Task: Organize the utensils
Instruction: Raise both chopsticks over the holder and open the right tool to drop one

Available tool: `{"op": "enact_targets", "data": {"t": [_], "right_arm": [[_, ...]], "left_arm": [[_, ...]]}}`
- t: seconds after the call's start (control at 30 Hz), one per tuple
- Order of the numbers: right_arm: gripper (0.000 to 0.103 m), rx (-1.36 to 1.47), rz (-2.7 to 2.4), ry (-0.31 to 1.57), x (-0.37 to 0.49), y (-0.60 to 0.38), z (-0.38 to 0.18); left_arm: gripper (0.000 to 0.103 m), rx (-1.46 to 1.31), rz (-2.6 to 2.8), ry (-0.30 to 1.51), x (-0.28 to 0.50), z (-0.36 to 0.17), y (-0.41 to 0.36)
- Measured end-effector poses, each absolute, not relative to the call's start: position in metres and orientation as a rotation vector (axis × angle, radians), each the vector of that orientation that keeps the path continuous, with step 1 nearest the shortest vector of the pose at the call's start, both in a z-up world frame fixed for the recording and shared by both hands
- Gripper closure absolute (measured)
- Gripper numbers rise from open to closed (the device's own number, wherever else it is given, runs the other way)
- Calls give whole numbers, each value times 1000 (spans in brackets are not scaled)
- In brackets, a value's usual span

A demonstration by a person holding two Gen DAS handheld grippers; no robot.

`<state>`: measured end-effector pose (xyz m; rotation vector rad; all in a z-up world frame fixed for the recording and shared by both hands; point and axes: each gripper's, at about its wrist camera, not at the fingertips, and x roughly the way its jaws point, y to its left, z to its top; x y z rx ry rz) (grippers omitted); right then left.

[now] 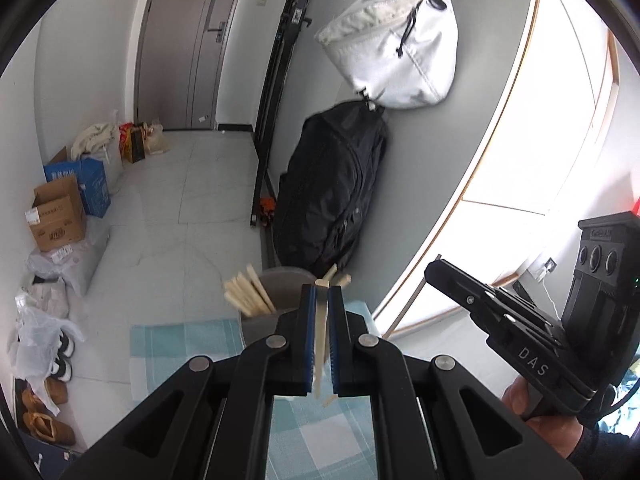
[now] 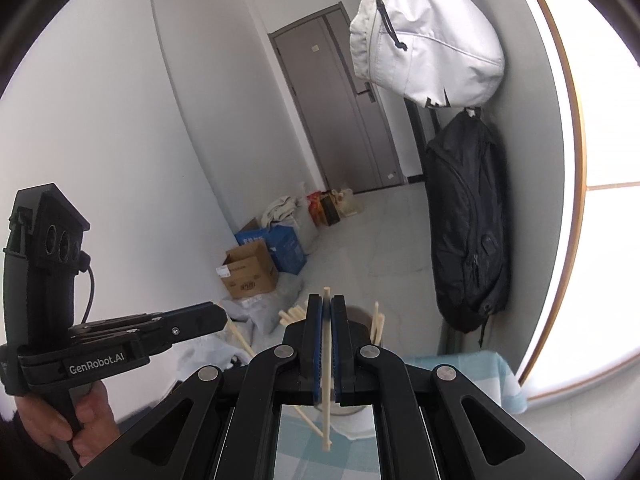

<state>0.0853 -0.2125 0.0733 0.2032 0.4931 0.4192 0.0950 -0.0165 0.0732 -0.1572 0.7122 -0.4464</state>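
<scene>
Both jaws pinch chopsticks (image 1: 321,328) above the holder (image 1: 276,280), table edge near.

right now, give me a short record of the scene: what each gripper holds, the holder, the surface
left gripper: jaws shut on a pale chopstick
right gripper: jaws shut on a thin pale chopstick
holder: grey round cup with more pale chopsticks standing in it
surface: table under a light blue checked cloth
backdrop: white bag hanging above black backpack
</scene>
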Motion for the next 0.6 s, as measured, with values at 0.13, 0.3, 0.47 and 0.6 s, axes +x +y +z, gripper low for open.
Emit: {"op": "enact_targets", "data": {"t": [0.13, 0.3, 0.47, 0.6], "right_arm": [[100, 193, 426, 471, 102, -211, 95], [100, 174, 433, 448, 129, -208, 115], [100, 147, 436, 441, 152, -203, 123], [100, 124, 434, 450, 173, -196, 119]], "left_arm": [[101, -140, -444, 681, 111, 96, -17], [101, -131, -434, 664, 132, 107, -17], [101, -130, -427, 662, 150, 103, -17], [101, -131, -418, 670, 161, 97, -15]]}}
